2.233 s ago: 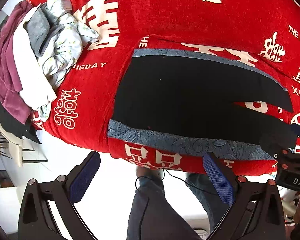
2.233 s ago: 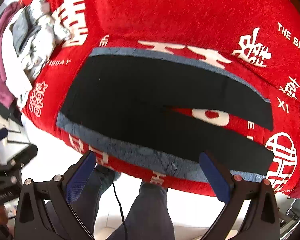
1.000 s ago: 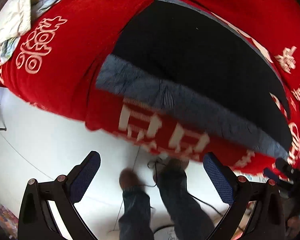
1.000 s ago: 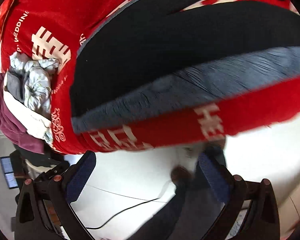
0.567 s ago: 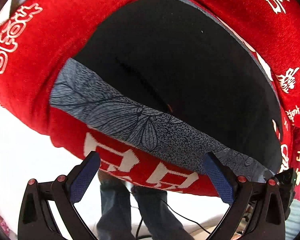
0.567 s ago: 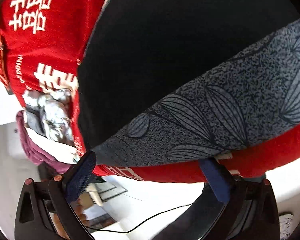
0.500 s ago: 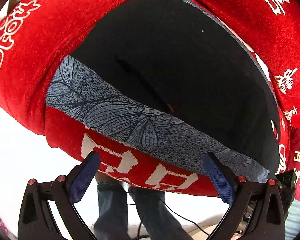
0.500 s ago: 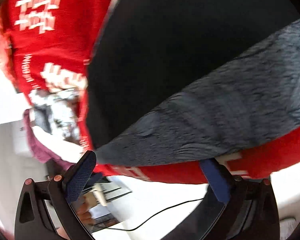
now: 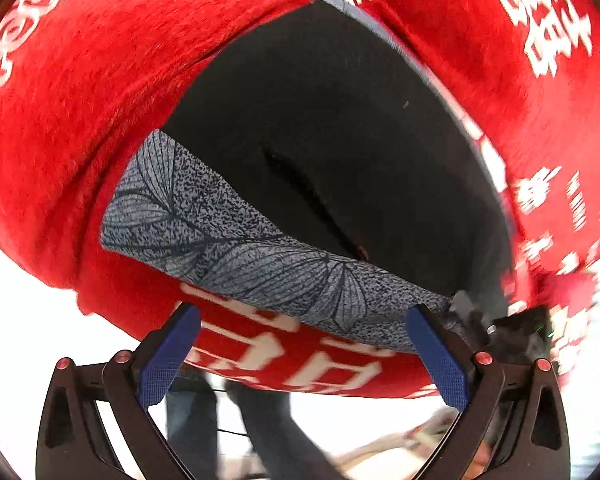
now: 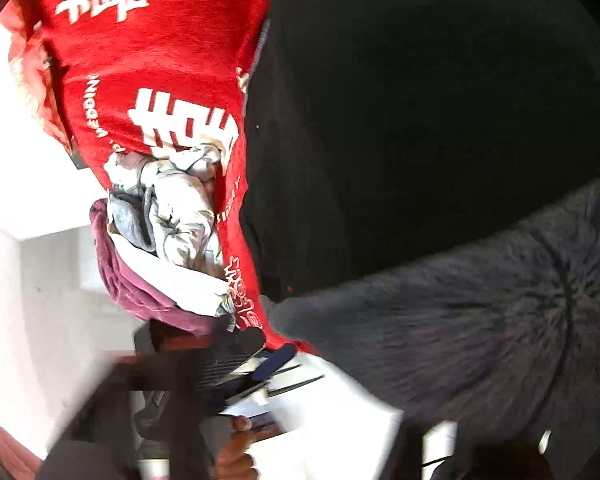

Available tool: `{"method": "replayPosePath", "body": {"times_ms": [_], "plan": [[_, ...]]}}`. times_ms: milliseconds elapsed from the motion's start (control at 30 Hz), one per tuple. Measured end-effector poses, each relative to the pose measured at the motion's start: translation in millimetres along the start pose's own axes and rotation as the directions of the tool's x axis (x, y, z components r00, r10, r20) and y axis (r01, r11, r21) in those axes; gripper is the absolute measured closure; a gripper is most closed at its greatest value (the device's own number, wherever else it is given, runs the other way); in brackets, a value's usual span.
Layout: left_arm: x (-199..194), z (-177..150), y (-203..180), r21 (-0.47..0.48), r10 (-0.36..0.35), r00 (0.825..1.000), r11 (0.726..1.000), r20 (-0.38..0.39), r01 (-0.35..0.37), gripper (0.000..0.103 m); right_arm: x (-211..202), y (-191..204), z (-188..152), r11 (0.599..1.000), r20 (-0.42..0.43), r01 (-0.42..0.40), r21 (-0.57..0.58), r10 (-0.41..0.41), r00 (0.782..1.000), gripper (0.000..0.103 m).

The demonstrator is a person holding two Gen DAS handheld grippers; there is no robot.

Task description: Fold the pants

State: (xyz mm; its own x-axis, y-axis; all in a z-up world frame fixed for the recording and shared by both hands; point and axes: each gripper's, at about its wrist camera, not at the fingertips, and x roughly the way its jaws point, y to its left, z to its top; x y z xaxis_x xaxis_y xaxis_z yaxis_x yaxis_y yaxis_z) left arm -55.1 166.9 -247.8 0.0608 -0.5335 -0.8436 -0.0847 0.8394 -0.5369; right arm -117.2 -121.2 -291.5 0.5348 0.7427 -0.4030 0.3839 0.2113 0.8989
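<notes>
left wrist view: left gripper jaws wide apart, nothing between, nearer the pants' grey leaf-print band than a second ago. right gripper closing at the band's far end; grip unclear. red blanket with white characters, white floor. black pants spread flat on it; clothes pile beside.

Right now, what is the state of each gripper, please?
Left gripper: open, holding nothing.
Right gripper: jaws closing at the pants' patterned edge; whether it grips cannot be told.
</notes>
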Motion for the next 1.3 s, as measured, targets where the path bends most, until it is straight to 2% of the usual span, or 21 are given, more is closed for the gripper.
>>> {"method": "replayPosePath", "body": {"times_ms": [67, 133, 233, 300, 333, 367, 433, 467, 567, 633, 733, 833, 867, 900, 933, 967, 1067, 1133, 1200, 1300], "plan": [[-6.4, 0.8, -2.6, -0.036, -0.09, 0.996, 0.995, 0.013, 0.09, 0.0, -8.9, 9.4, -0.4, 0.999, -0.001, -0.049, -0.016, 0.049, 0.999, 0.08], [-7.6, 5.1, -8.9, -0.046, -0.149, 0.988, 0.988, 0.037, 0.15, 0.0, -17.1, 22.0, -2.5, 0.995, -0.012, -0.092, -0.038, 0.092, 0.996, 0.08], [2.6, 18.3, -8.7, -0.083, -0.181, 0.981, 0.979, 0.064, 0.186, 0.0, -20.5, 32.4, -4.9, 0.992, -0.036, -0.122, -0.041, 0.12, 0.992, 0.08], [11.9, 28.4, -2.5, -0.123, -0.176, 0.981, 0.975, 0.083, 0.185, 0.005, -17.9, 34.2, -5.5, 0.994, -0.058, -0.096, -0.061, 0.093, 0.994, 0.08], [15.7, 32.7, 0.5, -0.133, -0.147, 0.985, 0.978, 0.094, 0.158, 0.019, -17.9, 31.9, -5.6, 0.995, -0.07, -0.077, -0.068, 0.072, 0.995, 0.08], [20.4, 34.1, 0.1, -0.13, -0.125, 0.988, 0.982, 0.089, 0.136, 0.039, -15.9, 28.6, -5.9, 0.996, -0.086, -0.058, -0.069, 0.052, 0.995, 0.079], [27.7, 37.6, 0.4, -0.091, -0.097, 0.993, 0.99, 0.067, 0.103, 0.056, -14.9, 16.2, -7.2, 0.998, -0.103, 0.01, -0.065, -0.017, 0.995, 0.076], [26.0, 35.9, 2.4, -0.072, -0.097, 0.993, 0.992, 0.062, 0.101, 0.057, -18.7, 7.3, -7.7, 0.996, -0.088, 0.065, -0.061, -0.071, 0.994, 0.07], [25.7, 35.1, -0.3, -0.02, -0.071, 0.997, 0.997, 0.03, 0.072, 0.057, -46.4, -20.6, -9.4, 0.985, 0.006, 0.172, 0.0, -0.172, 0.985, 0.042], [26.0, 35.4, -3.8, 0.003, -0.062, 0.998, 0.998, 0.011, 0.061, 0.057, -71.0, -33.7, -12.9, 0.988, 0.084, 0.146, 0.05, -0.15, 0.985, 0.043], [26.6, 35.2, -7.2, 0.027, -0.044, 0.999, 0.999, -0.016, 0.044, 0.057, -102.2, -45.1, -18.7, 0.985, 0.202, 0.119, 0.124, -0.142, 0.969, 0.043], [35.2, 40.7, -18.0, 0.048, -0.015, 1.0, 0.999, -0.024, 0.016, 0.057, -112.7, -65.5, -19.6, 0.97, 0.283, -0.02, 0.243, -0.052, 0.958, 0.043], [36.6, 41.2, -23.9, 0.068, 0.002, 1.0, 0.998, -0.021, -0.001, 0.061, -111.9, -73.1, -19.5, 0.951, 0.305, -0.085, 0.296, -0.009, 0.952, 0.045], [36.8, 41.9, -30.7, 0.085, 0.016, 1.0, 0.996, -0.015, -0.015, 0.068, -111.9, -77.1, -20.2, 0.933, 0.323, -0.123, 0.338, 0.008, 0.946, 0.067], [33.9, 43.2, -34.0, 0.093, 0.026, 1.0, 0.995, -0.011, -0.025, 0.073, -113.9, -77.3, -19.7, 0.929, 0.33, -0.115, 0.353, -0.008, 0.944, 0.088], [32.0, 45.5, -40.5, 0.091, 0.034, 0.999, 0.995, -0.004, -0.033, 0.073, -118.1, -70.7, -17.9, 0.935, 0.328, -0.079, 0.346, -0.042, 0.944, 0.096], [13.1, 55.0, -56.8, 0.082, 0.045, 0.998, 0.995, 0.037, -0.048, 0.074, -128.1, -27.4, -1.8, 0.974, 0.286, 0.031, 0.226, -0.097, 0.953, 0.096], [-0.4, 65.1, -72.2, 0.107, 0.044, 0.997, 0.993, 0.068, -0.051, 0.074, -139.9, 15.5, 20.5, 0.989, 0.245, 0.125, 0.08, -0.141, 0.959, 0.096], [-8.6, 81.2, -92.7, 0.139, 0.04, 0.994, 0.989, 0.103, -0.054, 0.074, -144.1, 59.4, 55.5, 0.98, 0.199, 0.19, -0.061, -0.174, 0.964, 0.096], [-4.0, 119.6, -126.0, 0.166, 0.045, 0.986, 0.984, 0.16, -0.071, 0.073, -144.1, 94.0, 120.0, 0.963, 0.153, 0.213, -0.167, -0.189, 0.97, 0.096]]}}
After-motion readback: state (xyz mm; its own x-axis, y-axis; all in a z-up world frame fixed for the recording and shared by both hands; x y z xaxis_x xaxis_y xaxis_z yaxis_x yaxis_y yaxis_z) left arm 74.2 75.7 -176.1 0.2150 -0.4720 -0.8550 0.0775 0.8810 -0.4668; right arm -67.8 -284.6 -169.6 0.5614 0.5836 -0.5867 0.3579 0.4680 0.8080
